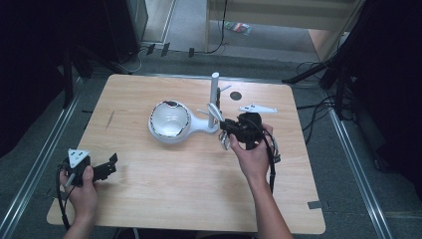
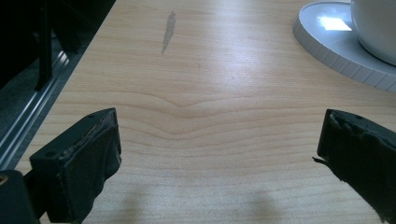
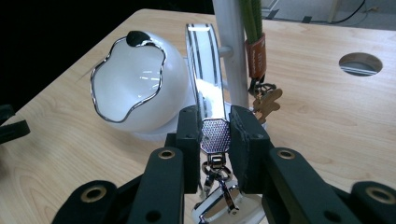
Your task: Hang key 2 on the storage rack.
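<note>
While pressed together on the metal tip of the key strap [image 3: 201, 60], seems to grip there for a reason: flat faces for the pads of the right gripper [image 3: 215, 126] to bite on, and the soft white band with its dark stripes left free to stand up from the jaws. Leaves the clasp [image 3: 219, 186] dangling below the pads, out of the way. Holds the strap upright just beside the white pole [image 3: 233, 56] of the stand, its upper end near a short peg [image 3: 225, 50]; cannot tell whether touching or hooked on that peg. Judged from this, either about to hang it there or lifting it off. Just past the pole, hanging from the stand, a green keyring [image 3: 254, 51] with a brown tab and a bear-shaped charm [image 3: 267, 103], plainly what the pegs serve for. To the left of the strap, joined to the same round base [image 2: 336, 51], a white bowl [image 3: 135, 88] with a wavy chrome rim, tilted toward the person, probably for loose items. Farther off, at the near left corner of the table [image 2: 210, 84], left gripper [image 2: 218, 133] with jaws spread wide, nothing between them, pointed at the base but well apart from it: parked, out of the right hand's way.
</note>
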Demonstrator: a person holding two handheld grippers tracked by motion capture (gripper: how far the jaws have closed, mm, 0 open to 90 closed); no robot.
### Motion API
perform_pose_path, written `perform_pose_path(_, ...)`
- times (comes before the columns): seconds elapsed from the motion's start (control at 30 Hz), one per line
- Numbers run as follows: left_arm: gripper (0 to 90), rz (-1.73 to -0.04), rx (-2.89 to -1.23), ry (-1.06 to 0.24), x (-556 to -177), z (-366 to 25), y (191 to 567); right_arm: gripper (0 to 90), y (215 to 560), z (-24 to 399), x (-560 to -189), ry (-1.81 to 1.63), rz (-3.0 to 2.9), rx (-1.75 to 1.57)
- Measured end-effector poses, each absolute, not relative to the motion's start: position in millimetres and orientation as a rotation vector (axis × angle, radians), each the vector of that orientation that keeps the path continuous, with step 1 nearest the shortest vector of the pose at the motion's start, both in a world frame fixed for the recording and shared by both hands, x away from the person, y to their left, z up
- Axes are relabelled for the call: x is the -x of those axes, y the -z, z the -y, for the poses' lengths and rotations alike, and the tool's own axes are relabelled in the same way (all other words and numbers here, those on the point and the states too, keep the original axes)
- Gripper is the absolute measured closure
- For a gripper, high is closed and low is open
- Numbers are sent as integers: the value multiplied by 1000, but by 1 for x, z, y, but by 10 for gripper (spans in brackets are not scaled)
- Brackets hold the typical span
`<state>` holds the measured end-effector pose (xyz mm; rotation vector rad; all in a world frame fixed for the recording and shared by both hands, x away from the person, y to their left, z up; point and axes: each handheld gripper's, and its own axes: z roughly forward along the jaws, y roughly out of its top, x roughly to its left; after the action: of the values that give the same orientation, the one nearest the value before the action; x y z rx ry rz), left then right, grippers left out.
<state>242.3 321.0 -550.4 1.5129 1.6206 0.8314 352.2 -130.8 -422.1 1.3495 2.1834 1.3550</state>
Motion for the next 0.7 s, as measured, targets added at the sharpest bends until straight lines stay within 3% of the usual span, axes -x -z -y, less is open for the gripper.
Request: perform_pose_path(0.7,0,-1625,-1506,-827,-242,-321,550,731,422,133,-367,-1305,-2131,-1392)
